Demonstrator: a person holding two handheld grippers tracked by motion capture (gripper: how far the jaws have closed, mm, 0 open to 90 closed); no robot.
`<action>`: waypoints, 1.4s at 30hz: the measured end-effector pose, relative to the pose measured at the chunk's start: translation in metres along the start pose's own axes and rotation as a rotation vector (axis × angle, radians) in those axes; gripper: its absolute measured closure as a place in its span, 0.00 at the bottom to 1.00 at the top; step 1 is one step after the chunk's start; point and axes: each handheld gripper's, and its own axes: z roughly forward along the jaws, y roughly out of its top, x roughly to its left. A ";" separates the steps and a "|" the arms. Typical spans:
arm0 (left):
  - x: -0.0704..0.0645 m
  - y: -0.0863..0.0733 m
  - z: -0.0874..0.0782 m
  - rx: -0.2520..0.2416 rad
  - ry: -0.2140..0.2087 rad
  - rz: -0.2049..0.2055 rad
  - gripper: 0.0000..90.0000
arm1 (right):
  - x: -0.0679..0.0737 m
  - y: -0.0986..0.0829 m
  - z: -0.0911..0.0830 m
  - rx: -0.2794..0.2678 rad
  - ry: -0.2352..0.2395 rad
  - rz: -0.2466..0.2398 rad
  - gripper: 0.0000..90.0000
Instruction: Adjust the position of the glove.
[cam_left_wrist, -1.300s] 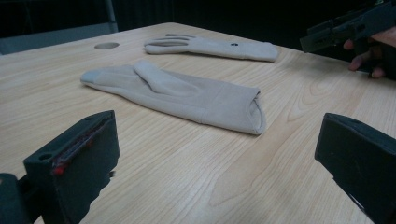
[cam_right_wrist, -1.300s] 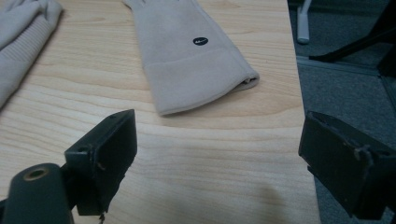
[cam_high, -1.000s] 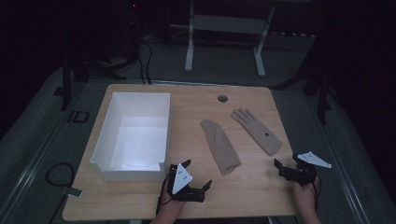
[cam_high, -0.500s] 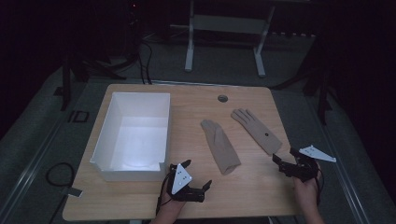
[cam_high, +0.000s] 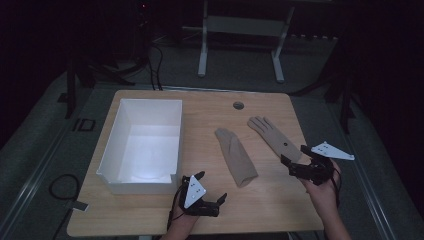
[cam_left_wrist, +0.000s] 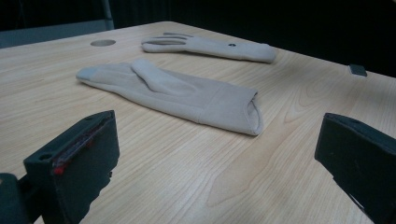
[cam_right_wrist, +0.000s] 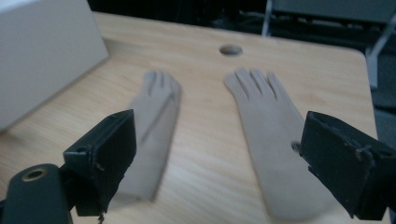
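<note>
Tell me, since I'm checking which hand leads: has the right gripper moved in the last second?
Yes. The right gripper has shifted forward and leftward, closing on the cuff of the right-hand glove, which lies unmoved on the table.

Two hand-held black two-jaw claws, the left claw (cam_high: 212, 187) and the right claw (cam_high: 292, 159), each carry a pale grey three-cornered plate dotted with small dark marks on top, with a thin black cable trailing back along the wrist. Seen from each claw's own camera, the jaws are thick, blocky black slabs; the left claw's (cam_left_wrist: 215, 158) show a reddish strip along one inner edge, the right claw's (cam_right_wrist: 219, 158) a brass-coloured screw eyelet at the base.
</note>
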 end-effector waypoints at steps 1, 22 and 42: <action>0.000 0.000 0.000 -0.002 0.001 0.000 0.00 | 0.003 0.004 0.000 -0.016 0.014 0.000 0.12; 0.000 0.000 0.000 -0.002 -0.017 0.000 0.00 | 0.065 0.040 0.060 -0.035 0.223 -0.138 0.24; 0.000 0.000 0.000 0.004 -0.022 -0.001 0.00 | 0.065 -0.001 0.149 0.110 0.190 -0.091 0.39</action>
